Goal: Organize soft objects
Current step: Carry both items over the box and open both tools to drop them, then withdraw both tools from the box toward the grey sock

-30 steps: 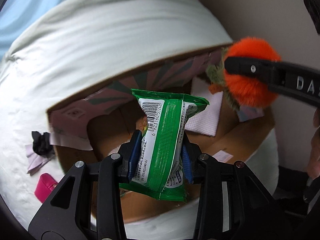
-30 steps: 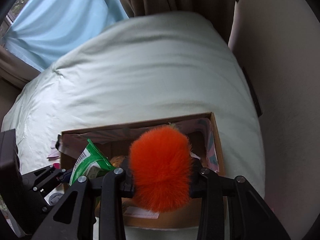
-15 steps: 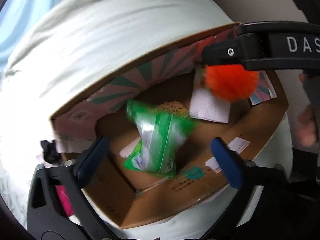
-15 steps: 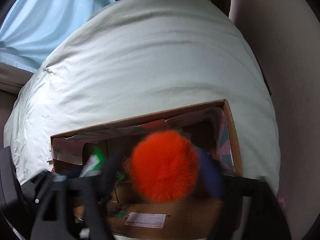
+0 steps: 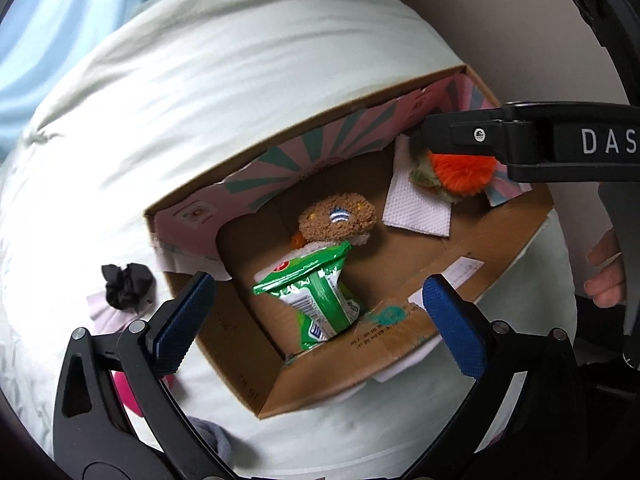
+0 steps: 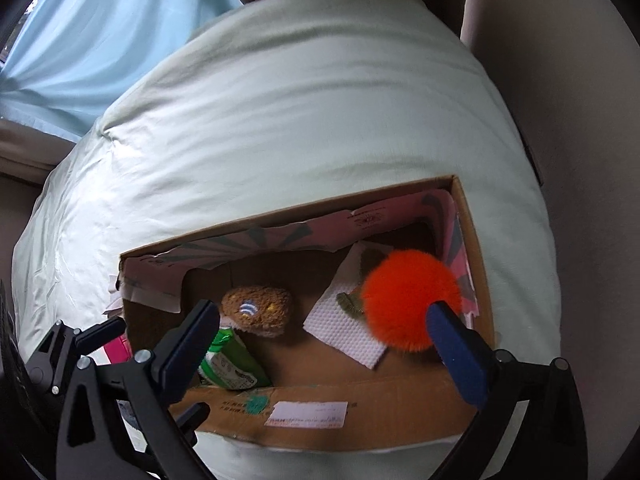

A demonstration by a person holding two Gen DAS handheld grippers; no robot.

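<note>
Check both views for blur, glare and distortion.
Left wrist: sharp, strong fisheye bending; bedding blown out white at left; glare on the green packet. Right wrist: pompom slightly soft, bedding evenly lit, dark vignette at corners.

The right gripper (image 6: 324, 336) is hanging wide open over the cardboard box (image 6: 472, 240) at lower frame, where the orange fluffy ball (image 6: 408, 300) is lying at right, touching one blue pad.

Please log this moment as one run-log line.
left gripper: open | right gripper: open | green packet, orange pom-pom: in cardboard box
</note>
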